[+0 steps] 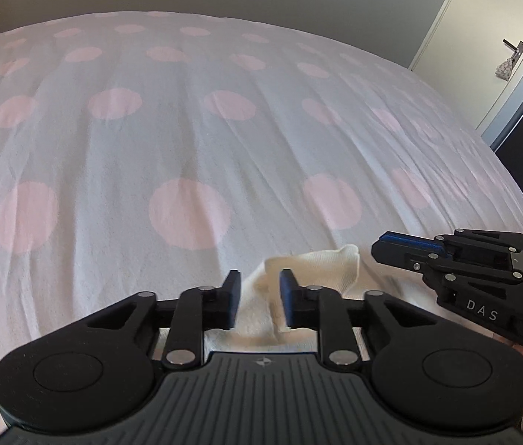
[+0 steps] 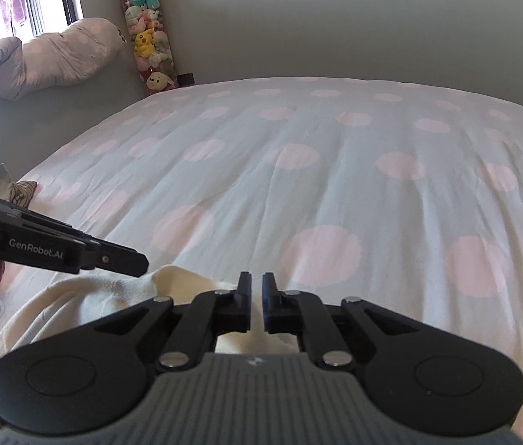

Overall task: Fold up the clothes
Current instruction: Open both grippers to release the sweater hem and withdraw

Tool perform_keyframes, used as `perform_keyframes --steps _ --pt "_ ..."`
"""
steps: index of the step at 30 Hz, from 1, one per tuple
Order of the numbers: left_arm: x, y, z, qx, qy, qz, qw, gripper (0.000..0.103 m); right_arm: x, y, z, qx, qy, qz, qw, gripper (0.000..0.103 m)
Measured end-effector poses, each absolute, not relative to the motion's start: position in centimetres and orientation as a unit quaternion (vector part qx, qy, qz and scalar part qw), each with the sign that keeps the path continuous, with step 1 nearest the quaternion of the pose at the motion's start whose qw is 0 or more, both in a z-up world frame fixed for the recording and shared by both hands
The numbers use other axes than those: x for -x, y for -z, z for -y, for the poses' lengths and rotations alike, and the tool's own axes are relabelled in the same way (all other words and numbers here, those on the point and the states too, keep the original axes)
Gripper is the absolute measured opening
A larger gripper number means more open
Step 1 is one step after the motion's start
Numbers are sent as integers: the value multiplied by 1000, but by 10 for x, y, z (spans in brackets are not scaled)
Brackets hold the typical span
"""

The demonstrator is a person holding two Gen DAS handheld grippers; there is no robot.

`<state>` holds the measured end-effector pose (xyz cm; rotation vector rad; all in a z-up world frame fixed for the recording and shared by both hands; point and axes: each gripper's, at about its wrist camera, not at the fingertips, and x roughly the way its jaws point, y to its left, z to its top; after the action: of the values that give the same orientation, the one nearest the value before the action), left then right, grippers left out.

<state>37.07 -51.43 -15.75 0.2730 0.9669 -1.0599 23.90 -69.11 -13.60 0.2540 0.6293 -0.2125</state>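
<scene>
A cream knitted garment (image 1: 317, 270) lies crumpled at the near edge of the bed. My left gripper (image 1: 259, 296) hovers just over it, jaws apart, with a raised fold of the cloth showing in the gap but not pinched. In the right wrist view the same garment (image 2: 75, 304) spreads to the lower left, and the left gripper (image 2: 139, 265) points at its upper edge. My right gripper (image 2: 257, 304) sits over the garment's right border with only a narrow slit between its fingers and nothing in it. From the left wrist view the right gripper (image 1: 382, 250) hangs to the right, beside the cloth.
The bed (image 1: 187, 129) has a white sheet with pink dots, wrinkled and wide. A door (image 1: 484, 37) with a small pouch (image 1: 506, 66) on its handle stands at the far right. A rolled duvet (image 2: 46, 59), a tube of plush toys (image 2: 146, 37) and other clothes (image 2: 20, 189) are at the left.
</scene>
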Motion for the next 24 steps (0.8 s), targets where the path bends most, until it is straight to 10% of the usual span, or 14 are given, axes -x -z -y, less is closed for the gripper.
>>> perform_keyframes --steps 5,10,12,24 --pt "-361 177 529 -159 466 -452 743 28 -246 154 662 -77 83 -339 934 40" --pt "-362 187 533 -170 451 -441 757 15 -251 174 663 -83 85 -354 928 29" --pt "-363 185 531 -179 455 -430 759 1 -249 172 670 -95 88 -346 929 4" --pt "-387 167 523 -136 428 -405 796 1 -246 161 702 -146 139 -313 928 9"
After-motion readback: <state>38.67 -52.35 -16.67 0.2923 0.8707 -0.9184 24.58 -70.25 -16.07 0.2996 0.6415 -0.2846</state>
